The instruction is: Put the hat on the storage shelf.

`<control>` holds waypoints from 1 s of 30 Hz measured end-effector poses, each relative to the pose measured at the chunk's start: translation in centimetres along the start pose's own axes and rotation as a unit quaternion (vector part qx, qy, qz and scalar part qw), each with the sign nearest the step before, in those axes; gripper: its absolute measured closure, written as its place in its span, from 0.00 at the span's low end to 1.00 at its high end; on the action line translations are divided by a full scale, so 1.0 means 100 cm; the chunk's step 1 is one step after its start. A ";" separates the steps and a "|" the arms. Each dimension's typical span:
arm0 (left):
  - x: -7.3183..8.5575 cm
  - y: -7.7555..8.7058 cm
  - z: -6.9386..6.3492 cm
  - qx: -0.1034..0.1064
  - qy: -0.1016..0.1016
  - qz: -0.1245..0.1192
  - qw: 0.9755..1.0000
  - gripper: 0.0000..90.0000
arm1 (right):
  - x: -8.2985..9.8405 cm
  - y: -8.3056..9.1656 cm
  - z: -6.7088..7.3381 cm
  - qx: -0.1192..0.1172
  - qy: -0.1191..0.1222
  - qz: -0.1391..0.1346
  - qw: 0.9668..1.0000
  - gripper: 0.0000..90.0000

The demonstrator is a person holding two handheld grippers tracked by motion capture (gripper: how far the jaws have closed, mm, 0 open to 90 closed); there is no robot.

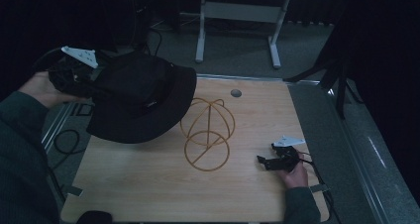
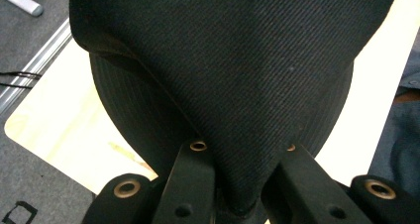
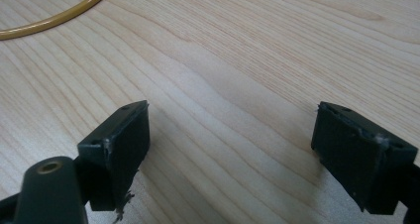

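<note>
A black bucket hat point(image 1: 141, 97) hangs in the air over the back left of the wooden table point(image 1: 148, 184), brim tilted toward the wire stand. My left gripper point(image 1: 86, 80) is shut on its crown at the left; in the left gripper view the jaws pinch the hat point(image 2: 223, 60) fabric at my left gripper point(image 2: 245, 149). A yellow wire hat stand point(image 1: 208, 135), a dome on a ring base, stands bare at the table's middle. My right gripper point(image 1: 265, 162) rests low at the front right, open, with only tabletop between the jaws of my right gripper point(image 3: 233, 130). The stand's ring point(image 3: 54, 18) lies ahead of it.
A small grey grommet point(image 1: 236, 92) sits in the table near its back edge. A grey metal table frame point(image 1: 237, 16) stands on the floor behind. A cable point(image 1: 67, 140) loops on the floor at the left, and a metal rail point(image 1: 376, 154) runs along the right.
</note>
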State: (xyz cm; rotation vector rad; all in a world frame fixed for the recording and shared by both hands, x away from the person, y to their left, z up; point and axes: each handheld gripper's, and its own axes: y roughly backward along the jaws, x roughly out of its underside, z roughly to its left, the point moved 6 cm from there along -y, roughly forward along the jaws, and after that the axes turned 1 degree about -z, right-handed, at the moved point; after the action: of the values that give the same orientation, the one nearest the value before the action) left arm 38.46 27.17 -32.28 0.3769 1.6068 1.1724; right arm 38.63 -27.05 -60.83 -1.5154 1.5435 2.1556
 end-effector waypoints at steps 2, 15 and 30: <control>-0.001 0.001 -0.001 0.001 -0.003 0.001 1.000 0.97 | 0.000 0.000 0.000 0.000 0.000 0.000 1.000 0.17; -0.006 0.006 -0.005 0.012 -0.012 -0.003 1.000 0.97 | 0.000 0.000 0.000 0.000 0.001 0.000 1.000 0.17; -0.022 0.008 -0.013 0.025 -0.034 -0.010 0.999 0.96 | 0.000 0.000 0.000 0.000 0.000 0.000 1.000 0.17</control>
State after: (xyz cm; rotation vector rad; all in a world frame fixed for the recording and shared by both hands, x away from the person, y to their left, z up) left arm 37.90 25.32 -30.42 0.4268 1.5804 1.0946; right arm 38.64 -27.06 -60.83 -1.5164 1.5445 2.1551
